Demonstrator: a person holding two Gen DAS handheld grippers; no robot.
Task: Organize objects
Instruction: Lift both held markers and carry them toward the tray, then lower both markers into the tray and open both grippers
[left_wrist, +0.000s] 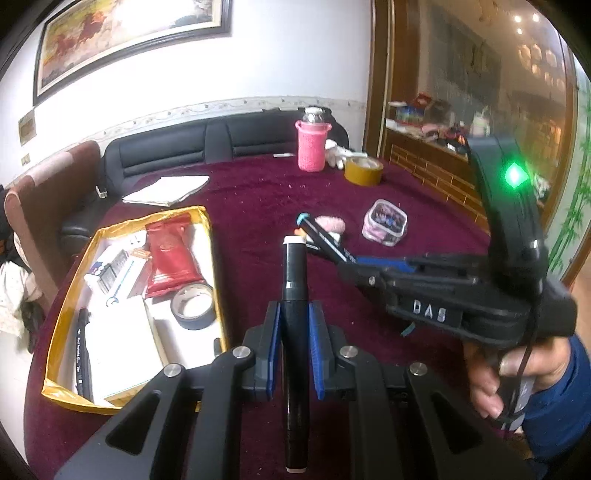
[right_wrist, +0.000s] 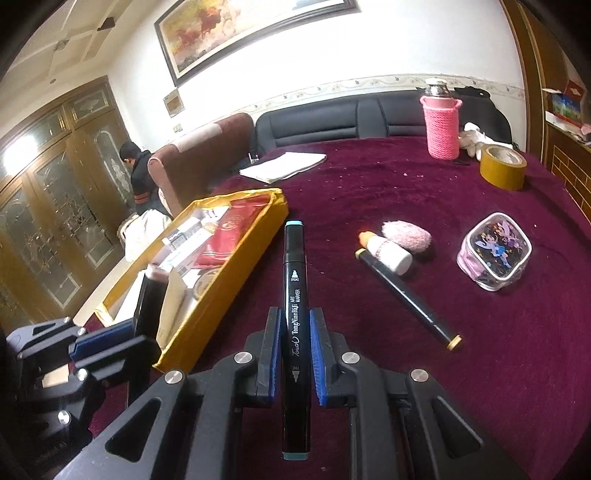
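My left gripper (left_wrist: 294, 332) is shut on a black marker with a white cap (left_wrist: 294, 280), held above the maroon tablecloth beside the yellow box (left_wrist: 207, 221). My right gripper (right_wrist: 295, 339) is shut on a black art marker with a teal cap (right_wrist: 294, 295), to the right of the box (right_wrist: 240, 280). The right gripper also shows in the left wrist view (left_wrist: 369, 266), and the left gripper in the right wrist view (right_wrist: 110, 339) with its marker (right_wrist: 149, 302). A third black marker (right_wrist: 406, 295) lies on the cloth.
The box holds a red packet (left_wrist: 170, 254), a black tape roll (left_wrist: 194, 306), a pen (left_wrist: 82, 350) and small cartons. On the cloth lie a small white bottle (right_wrist: 388, 251), a pink fuzzy item (right_wrist: 406, 235), a clear case (right_wrist: 493, 251), yellow tape (right_wrist: 503, 166), a pink-sleeved bottle (right_wrist: 441, 122) and papers (right_wrist: 284, 166).
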